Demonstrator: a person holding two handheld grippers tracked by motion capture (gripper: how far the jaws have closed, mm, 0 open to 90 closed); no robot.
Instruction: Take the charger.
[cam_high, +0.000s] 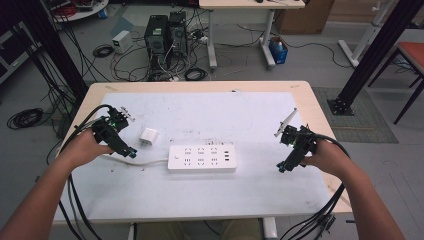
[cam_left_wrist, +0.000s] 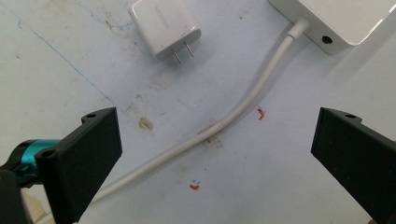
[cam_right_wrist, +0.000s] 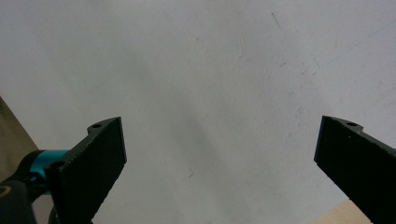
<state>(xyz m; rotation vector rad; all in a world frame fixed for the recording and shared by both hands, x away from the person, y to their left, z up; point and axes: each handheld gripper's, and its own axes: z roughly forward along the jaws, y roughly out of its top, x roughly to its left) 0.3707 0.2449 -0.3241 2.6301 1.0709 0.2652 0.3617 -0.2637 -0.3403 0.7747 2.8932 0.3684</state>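
Nothing plugged in yet: the charger lies loose on the bench, prongs bare, just beside the strip and apart from it. All sockets look empty. Grasp and insertion remain, by my judgement.

Left tool hovers near the charger, tilted down over the strip's cable, jaws spread, empty. Right tool hangs over bare bench, well right of the strip, jaws spread, empty.

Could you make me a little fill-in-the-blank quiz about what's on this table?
1. The small white plug-in charger has ____ metal prongs.
2. The round white cable runs into the white rectangular ____.
3. The left gripper has its jaws ____, with nothing pressed between them.
4. The right gripper hangs over the bare ____ mat.

Missing words: two; power strip; open; white
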